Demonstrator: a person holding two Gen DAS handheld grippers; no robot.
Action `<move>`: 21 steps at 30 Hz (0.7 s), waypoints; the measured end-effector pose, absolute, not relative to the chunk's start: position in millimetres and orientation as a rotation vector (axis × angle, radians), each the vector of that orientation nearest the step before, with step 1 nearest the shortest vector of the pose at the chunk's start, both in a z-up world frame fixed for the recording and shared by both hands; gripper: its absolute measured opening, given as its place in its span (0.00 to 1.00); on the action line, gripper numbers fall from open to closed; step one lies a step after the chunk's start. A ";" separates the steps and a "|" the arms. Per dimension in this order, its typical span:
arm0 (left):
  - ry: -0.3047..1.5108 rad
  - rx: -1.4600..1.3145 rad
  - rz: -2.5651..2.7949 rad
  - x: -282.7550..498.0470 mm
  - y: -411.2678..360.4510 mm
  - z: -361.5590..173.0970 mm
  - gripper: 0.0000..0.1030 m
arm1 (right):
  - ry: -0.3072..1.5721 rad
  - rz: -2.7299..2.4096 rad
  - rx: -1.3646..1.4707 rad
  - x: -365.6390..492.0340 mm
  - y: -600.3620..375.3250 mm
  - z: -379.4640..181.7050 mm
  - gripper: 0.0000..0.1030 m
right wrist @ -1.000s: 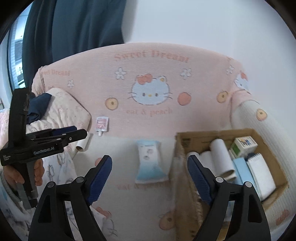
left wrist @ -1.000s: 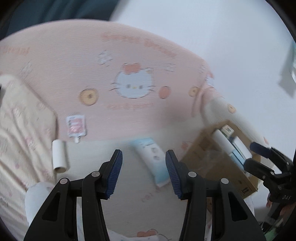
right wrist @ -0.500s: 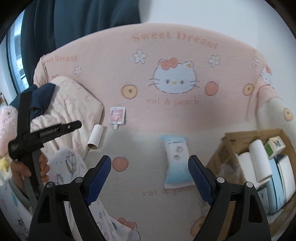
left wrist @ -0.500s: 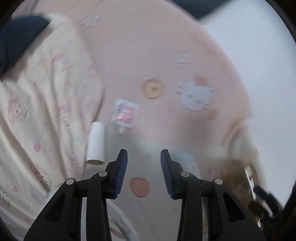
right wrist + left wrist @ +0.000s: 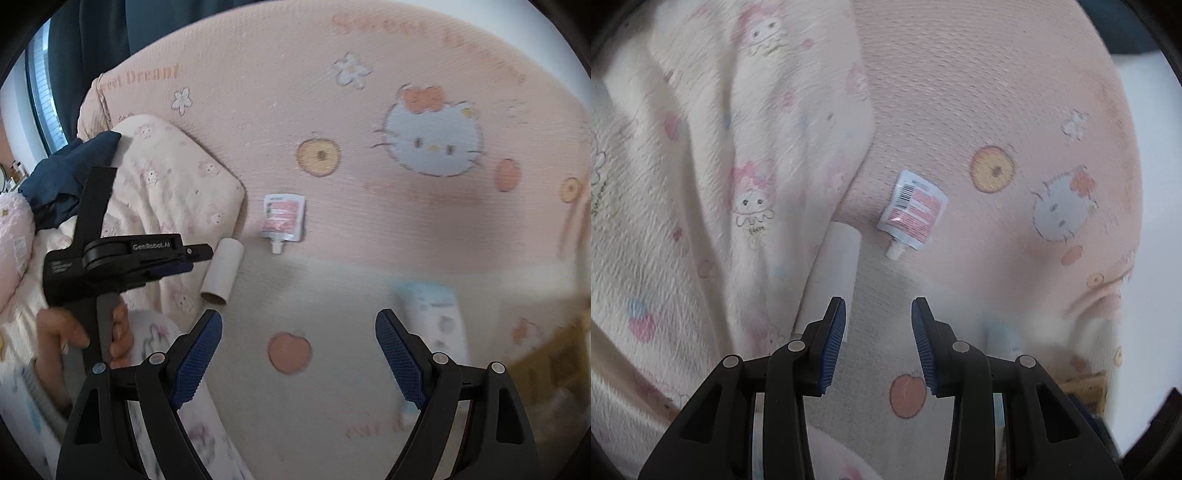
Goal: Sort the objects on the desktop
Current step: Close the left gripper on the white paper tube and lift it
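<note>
Three items not yet sorted: cardboard tube (image 5: 836, 269) just ahead-left of the left gripper (image 5: 878, 345), spout pouch (image 5: 913, 213) further ahead of it, blue wipes pack (image 5: 432, 314) ahead-right of the right gripper (image 5: 299, 354). Left tongs partly open, empty; right tongs wide, empty. Cardboard box (image 5: 550, 373) at far right, blurred, contents unreadable. Looks like the tube goes next.

black grippers (image 5: 299, 356) — ribbed blue fingers (image 5: 197, 352), silver screws
</note>
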State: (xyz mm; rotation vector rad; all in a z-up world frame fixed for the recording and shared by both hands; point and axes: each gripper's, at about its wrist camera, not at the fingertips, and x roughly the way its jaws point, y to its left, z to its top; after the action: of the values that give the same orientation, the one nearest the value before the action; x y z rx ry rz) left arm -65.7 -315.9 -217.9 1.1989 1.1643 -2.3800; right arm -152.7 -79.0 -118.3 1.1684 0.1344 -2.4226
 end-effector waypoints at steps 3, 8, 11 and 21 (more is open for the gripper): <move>1.238 1.259 -2.297 -72.9 -326.6 -230.2 0.39 | 0.078 -2.367 1.240 -180.1 -93.5 -139.7 0.82; 1.331 1.335 -2.211 -84.4 -339.0 -247.6 0.39 | 0.006 -2.287 1.374 -214.4 -116.0 -174.7 0.82; 1.358 1.348 -2.163 -92.0 -345.8 -255.6 0.39 | 0.010 -2.248 1.408 -225.9 -129.7 -189.1 0.82; 1.500 1.365 -2.038 -101.2 -362.6 -279.4 0.39 | 0.055 -2.112 1.414 -241.0 -173.8 -223.9 0.82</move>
State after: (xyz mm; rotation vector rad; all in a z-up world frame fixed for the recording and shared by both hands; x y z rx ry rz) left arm -101.2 -362.6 -279.4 1.3648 1.4999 -2.0384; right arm -241.0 -173.8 -223.9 1.4143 0.0554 -2.1123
